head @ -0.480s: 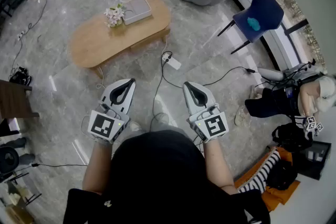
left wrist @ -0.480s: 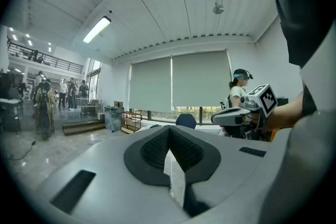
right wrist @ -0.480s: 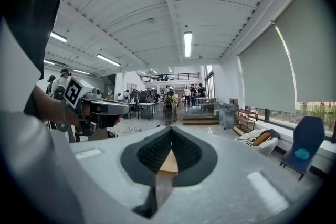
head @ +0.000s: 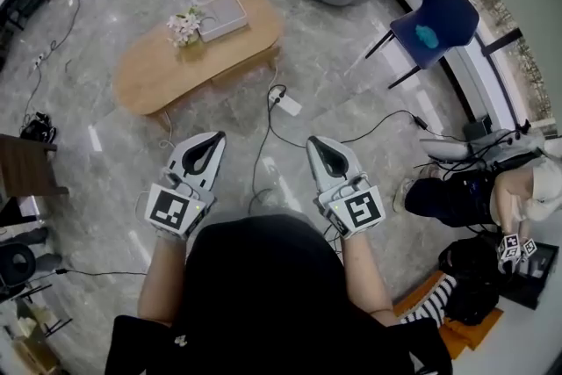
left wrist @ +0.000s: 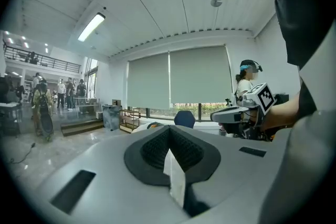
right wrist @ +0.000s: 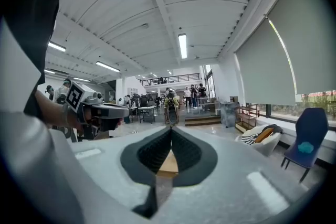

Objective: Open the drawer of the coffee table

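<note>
Wooden table, flowers at its far edge; left gripper and right gripper well short of it, jaws clenched, empty.

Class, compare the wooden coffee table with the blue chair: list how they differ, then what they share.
The coffee table is light wood and oval; the blue chair is dark blue with thin black legs. The coffee table carries flowers and a pale box; the blue chair holds one small teal item. Both stand on the grey floor.
</note>
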A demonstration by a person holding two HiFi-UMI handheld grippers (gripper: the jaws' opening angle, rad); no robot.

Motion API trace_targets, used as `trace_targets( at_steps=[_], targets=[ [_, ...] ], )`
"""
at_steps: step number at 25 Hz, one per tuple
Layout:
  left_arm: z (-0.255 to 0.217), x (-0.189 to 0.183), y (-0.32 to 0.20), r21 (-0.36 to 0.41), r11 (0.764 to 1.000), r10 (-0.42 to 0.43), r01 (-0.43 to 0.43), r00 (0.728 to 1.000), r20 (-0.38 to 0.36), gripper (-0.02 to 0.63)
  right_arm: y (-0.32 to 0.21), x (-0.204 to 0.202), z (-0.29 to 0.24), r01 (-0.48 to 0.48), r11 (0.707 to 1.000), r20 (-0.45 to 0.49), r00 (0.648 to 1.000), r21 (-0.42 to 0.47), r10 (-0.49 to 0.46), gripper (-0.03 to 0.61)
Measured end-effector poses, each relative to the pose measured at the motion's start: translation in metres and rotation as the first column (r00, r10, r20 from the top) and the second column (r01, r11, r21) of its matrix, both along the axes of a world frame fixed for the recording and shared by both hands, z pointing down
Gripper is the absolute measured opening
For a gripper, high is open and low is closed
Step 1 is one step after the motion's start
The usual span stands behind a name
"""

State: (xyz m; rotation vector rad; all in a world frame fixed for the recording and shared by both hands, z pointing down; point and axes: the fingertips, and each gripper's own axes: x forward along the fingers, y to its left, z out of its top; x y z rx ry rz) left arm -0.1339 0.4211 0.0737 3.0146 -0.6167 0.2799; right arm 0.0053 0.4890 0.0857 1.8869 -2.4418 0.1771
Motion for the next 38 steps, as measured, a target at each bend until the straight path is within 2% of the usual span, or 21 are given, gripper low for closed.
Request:
trace_targets(
  at_steps=[7,13,19,23,29,38],
  targets=[
    [0.016,0.025,-0.015,-0.027,1.0,-0.013,0.014,1.0,0.018,0.006,-0.008,0.033,0.018,-0.008,1.0,0.001,1.0,-0.025,0.008,-0.003],
    [0.034,0.039,-0.058,-0.037,0.999,-0.024,0.024,1.0,0.013,0.006,-0.049,0.052,0.03,-0.007,0.999,-0.008,1.0,-0.041,0.007,-0.003],
    [0.053,0.048,-0.138,-0.007,1.0,0.007,-0.007,1.0,0.003,0.006,-0.123,0.063,0.041,-0.007,0.998,-0.033,0.999,-0.07,0.004,-0.003],
    [0.063,0.055,-0.192,-0.069,0.998,-0.007,0.008,1.0,0.015,0.006,-0.177,0.071,0.044,-0.013,0.995,-0.038,0.999,-0.095,0.01,-0.002],
    [0.079,0.049,-0.284,-0.072,0.997,0.037,-0.035,0.999,0.025,0.006,-0.273,0.066,0.049,-0.023,0.99,-0.055,0.998,-0.137,0.016,-0.002],
    [0.101,0.043,-0.379,-0.104,0.995,0.009,-0.003,0.999,0.054,0.006,-0.372,0.068,0.067,0.007,0.98,-0.073,0.997,-0.198,-0.022,-0.002]
  ],
)
